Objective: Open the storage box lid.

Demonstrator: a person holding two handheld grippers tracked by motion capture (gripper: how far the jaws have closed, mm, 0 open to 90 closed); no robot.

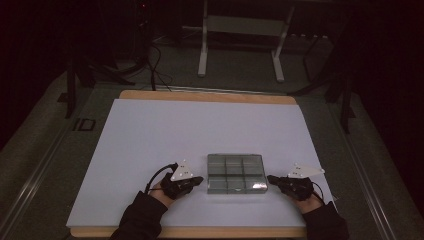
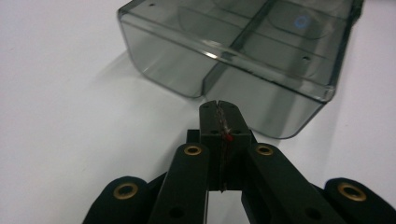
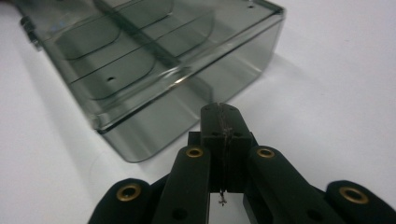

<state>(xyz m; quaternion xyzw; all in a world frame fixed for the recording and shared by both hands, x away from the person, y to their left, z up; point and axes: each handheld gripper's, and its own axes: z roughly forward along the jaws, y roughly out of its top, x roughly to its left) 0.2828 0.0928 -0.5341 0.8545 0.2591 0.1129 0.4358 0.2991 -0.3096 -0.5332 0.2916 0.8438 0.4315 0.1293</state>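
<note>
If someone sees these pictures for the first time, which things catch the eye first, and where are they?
The eye goes first to the smoky clear compartment box, which sits near the front middle of the white sheet on the table. Next come the two black grippers on either side of it: the left gripper and the right gripper, each pointing at the box with its jaws pressed together and holding nothing.

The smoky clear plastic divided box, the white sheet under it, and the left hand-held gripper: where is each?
Smoky clear plastic divided box (image 1: 235,172): high view, middle divider.
White sheet (image 1: 150,135): high view, bare area.
Left hand-held gripper (image 2: 218,108): left gripper view, closed jaw tips.
</note>
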